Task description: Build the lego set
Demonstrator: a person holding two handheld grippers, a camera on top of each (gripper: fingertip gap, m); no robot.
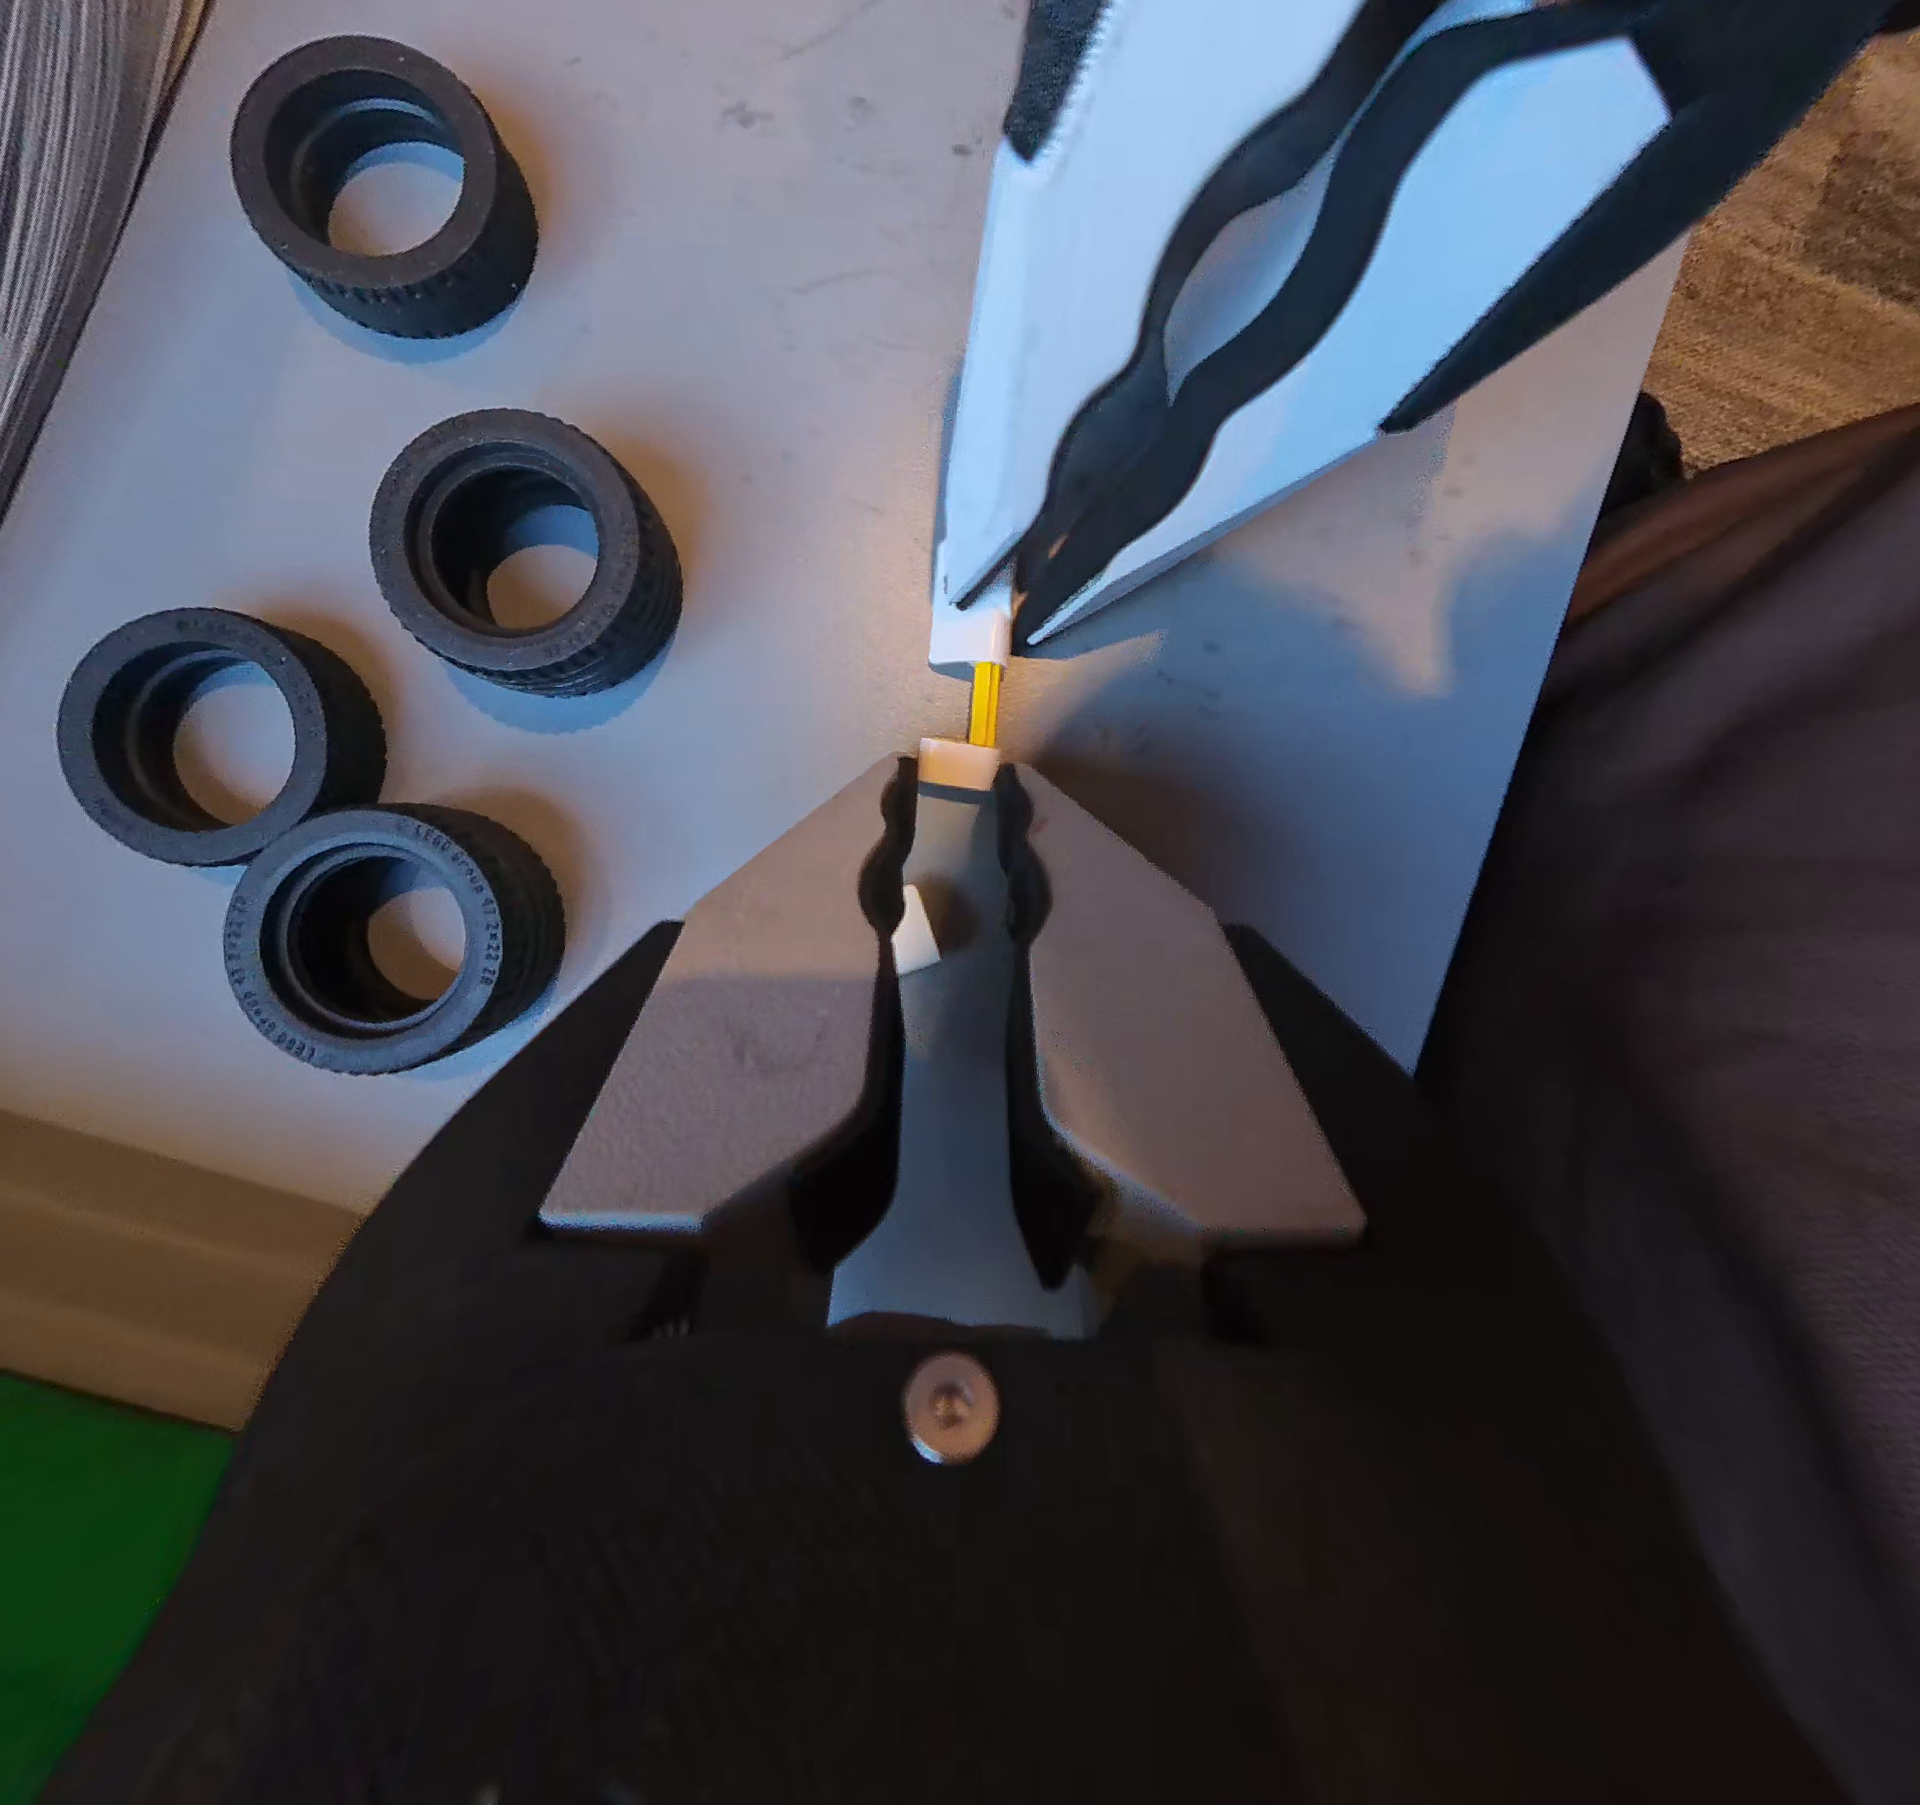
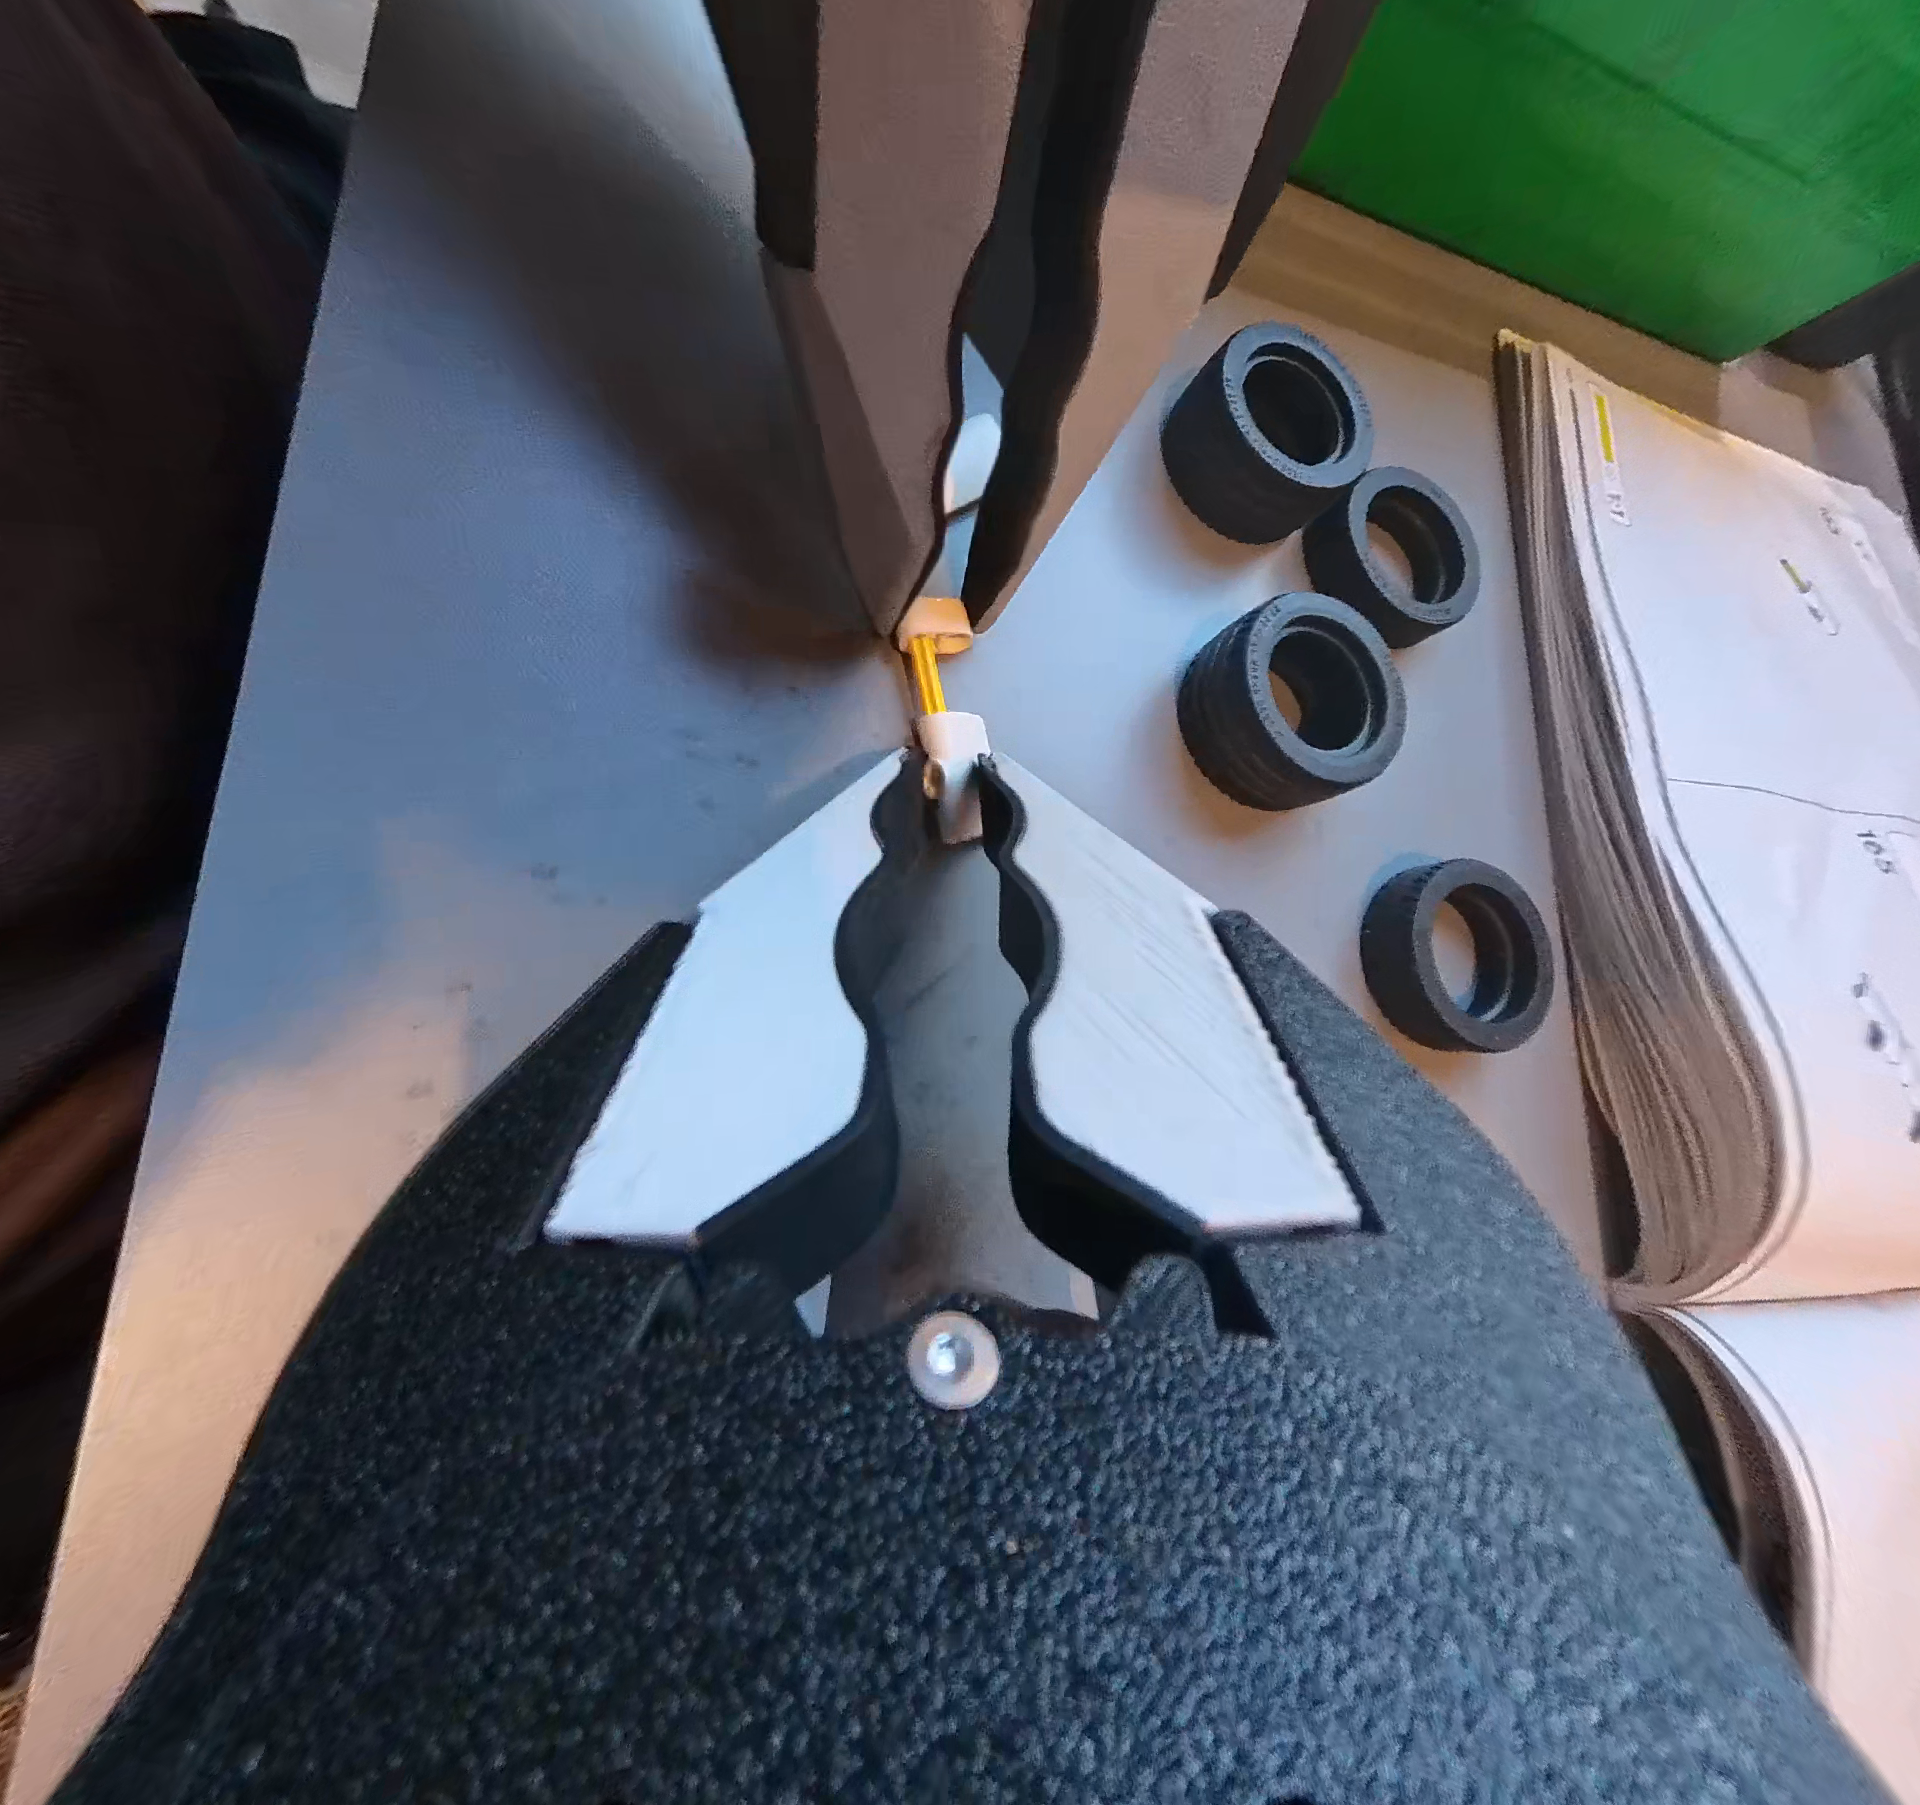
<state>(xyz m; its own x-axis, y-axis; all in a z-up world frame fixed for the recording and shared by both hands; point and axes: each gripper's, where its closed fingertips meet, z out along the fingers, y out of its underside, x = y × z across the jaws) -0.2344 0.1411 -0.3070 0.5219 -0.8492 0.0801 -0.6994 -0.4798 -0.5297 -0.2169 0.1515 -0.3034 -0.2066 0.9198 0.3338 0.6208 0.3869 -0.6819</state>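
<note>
Two tools meet tip to tip at frame centre above the counter (image 1: 727, 145): the left tool (image 1: 961, 768) is pinched narrow on a white connector (image 1: 958, 763), the right tool (image 2: 951, 768) likewise on a second white connector (image 2: 951, 732), a yellow axle (image 2: 925, 680) bridging them. Light, stiff and likely slippery, these parts seem best gripped on flat sides. Four black tyres (image 1: 384, 186) lie nearby; only the right wrist view shows the instruction booklet (image 2: 1714, 768), right of frame.

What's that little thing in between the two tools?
A short yellow axle bridges the gap, with a small white piece held by the left tool and another white piece held by the right tool. Both views show it.
</note>
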